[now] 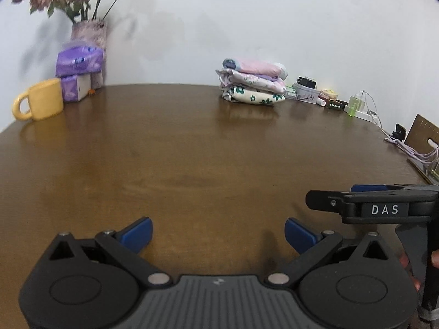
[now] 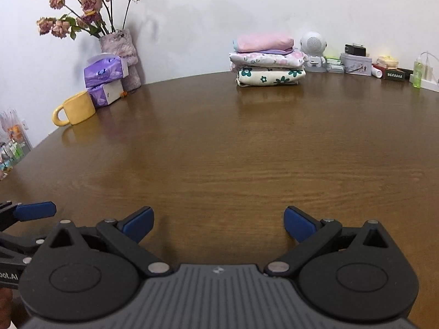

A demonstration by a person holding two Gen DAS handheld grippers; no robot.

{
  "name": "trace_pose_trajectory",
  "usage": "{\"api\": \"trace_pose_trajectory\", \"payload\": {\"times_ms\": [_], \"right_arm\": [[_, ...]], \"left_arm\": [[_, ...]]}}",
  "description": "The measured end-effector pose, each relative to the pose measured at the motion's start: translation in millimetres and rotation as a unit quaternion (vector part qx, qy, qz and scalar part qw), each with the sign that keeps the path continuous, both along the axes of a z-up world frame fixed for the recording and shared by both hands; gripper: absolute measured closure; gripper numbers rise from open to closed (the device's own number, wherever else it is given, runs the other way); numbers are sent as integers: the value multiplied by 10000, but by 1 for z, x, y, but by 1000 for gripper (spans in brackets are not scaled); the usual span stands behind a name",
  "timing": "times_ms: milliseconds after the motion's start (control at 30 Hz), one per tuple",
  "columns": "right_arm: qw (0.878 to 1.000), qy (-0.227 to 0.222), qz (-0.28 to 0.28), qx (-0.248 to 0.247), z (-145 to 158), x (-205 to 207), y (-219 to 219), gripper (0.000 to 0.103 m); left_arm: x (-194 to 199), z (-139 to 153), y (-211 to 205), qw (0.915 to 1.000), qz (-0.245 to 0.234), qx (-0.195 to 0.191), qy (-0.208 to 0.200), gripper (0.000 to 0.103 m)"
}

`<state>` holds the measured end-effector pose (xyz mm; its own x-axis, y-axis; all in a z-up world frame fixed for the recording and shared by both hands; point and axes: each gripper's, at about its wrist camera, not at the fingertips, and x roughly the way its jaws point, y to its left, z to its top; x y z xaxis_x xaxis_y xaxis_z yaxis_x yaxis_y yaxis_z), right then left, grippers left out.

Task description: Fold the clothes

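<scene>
Colour rundown: the table (image 2: 219, 150) is a warm brown woodgrain. At 12 o'clock the clothes pile (image 2: 269, 60) goes plain pink on top, a sliver of lilac under it, then white with small pink flowers, then cream with dark green flowers. Around 10 o'clock there's a butter-yellow mug (image 2: 75, 108), purple tissue packs (image 2: 105, 78), and a mauve fuzzy vase (image 2: 122, 52) with dusty pink flowers (image 2: 79, 8). The wall (image 2: 219, 13) is plain white. Both grippers, left gripper (image 1: 218, 235) and right gripper (image 2: 218, 224), are black with blue fingertip pads (image 2: 138, 223).
</scene>
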<state>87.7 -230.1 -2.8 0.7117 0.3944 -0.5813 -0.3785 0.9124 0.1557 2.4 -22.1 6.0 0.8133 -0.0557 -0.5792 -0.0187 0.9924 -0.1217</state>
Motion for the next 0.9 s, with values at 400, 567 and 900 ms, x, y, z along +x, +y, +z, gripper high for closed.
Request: {"api": "trace_pose_trajectory", "payload": {"times_ms": [400,567,900], "right_arm": [[9998,-130,-80,-126,-2,-18,5,0],[9998,-140,-103,-137,-3,-18,6,0],[9997,-146,-103,-156,-3,-18,6,0]], "left_arm": [[-3,-2,1,9999,102,101,-39,0],[0,-2,0,9998,118,180,-3,0],[5,-2,4,9999,46,97,-38,0]]}}
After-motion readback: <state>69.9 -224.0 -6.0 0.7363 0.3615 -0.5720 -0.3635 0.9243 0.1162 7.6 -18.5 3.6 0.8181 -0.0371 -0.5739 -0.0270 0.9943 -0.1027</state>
